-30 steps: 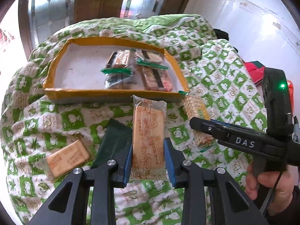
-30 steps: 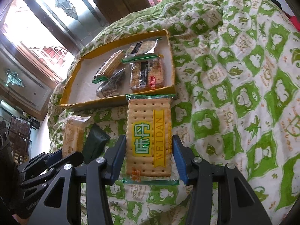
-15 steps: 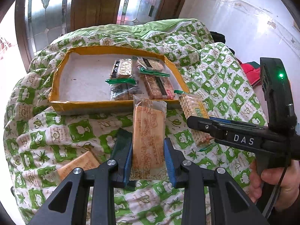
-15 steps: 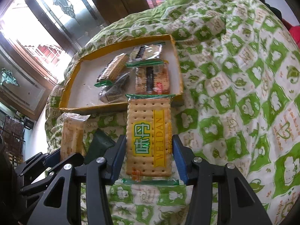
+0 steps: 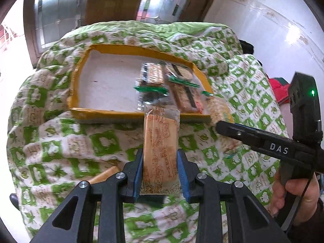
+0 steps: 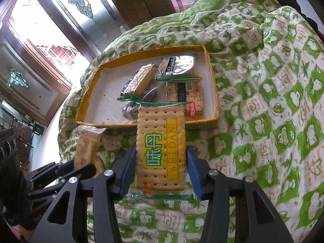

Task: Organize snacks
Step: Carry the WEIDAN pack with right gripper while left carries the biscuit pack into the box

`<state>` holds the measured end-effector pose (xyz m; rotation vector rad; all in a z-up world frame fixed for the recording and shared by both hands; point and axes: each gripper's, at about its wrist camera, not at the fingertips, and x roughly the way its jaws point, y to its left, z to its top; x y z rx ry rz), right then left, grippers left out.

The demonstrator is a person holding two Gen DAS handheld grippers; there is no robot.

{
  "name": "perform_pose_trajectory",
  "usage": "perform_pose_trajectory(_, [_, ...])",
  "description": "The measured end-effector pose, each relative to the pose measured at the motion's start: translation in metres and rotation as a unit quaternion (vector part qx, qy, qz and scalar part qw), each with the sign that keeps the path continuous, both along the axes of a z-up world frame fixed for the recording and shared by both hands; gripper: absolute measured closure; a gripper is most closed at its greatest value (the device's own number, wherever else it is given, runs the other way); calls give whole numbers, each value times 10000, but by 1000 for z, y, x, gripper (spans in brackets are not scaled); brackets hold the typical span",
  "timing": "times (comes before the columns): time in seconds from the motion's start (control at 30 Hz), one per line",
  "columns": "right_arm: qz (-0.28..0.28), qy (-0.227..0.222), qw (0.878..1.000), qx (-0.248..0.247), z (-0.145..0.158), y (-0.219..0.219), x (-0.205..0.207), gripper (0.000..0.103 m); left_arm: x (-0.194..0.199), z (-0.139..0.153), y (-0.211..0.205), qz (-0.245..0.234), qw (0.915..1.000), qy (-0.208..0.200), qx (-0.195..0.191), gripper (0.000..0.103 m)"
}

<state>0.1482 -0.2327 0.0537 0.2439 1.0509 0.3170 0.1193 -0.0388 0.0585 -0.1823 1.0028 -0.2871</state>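
Jaws of the left gripper (image 5: pixel 161 174) are closed on a tan biscuit packet (image 5: pixel 160 143) in clear wrap, held upright lengthwise between the blue pads. Seen from the left wrist, the packet's far end reaches the near wall of a shallow yellow-rimmed box (image 5: pixel 129 115), which lies on a bed under a green and white patterned quilt (image 5: pixel 60 141). Inside the box, toward its right side, several wrapped snack packets (image 5: pixel 172 85) lie together, blurred; the box's left half shows bare white floor. Another tan packet (image 5: pixel 103 175) lies on the quilt nearer than the box, partly hidden behind the left finger. To the right of the box's near corner, the right gripper (image 5: pixel 217 124) reaches in from the side, a person's hand (image 5: pixel 295 198) around its handle, with a cracker packet showing past its tip.

From the right wrist, the right gripper (image 6: pixel 161 163) has its jaws clamped on the long sides of a cracker packet (image 6: pixel 161 147) printed with a green and yellow label. Its far end overlaps the box's near wall (image 6: pixel 202 121). Inside the box, toward the right, lie the snack packets (image 6: pixel 160 85), one tilted on edge. Left of the box's near wall, the left gripper (image 6: pixel 81 167) holds the tan biscuit packet (image 6: pixel 87 147) above the quilt (image 6: pixel 273 121).
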Motion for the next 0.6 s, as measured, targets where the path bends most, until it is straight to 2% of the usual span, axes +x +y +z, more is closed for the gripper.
perform_pose_trajectory(0.23, [76,-45,9998,189,2,-2,14,55,15,10,13,194,9997,14,118,70])
perform_pose_trajectory(0.6, [198,151,9983,521,2,8,31,55,41,8,14,230,9994,137,201,70])
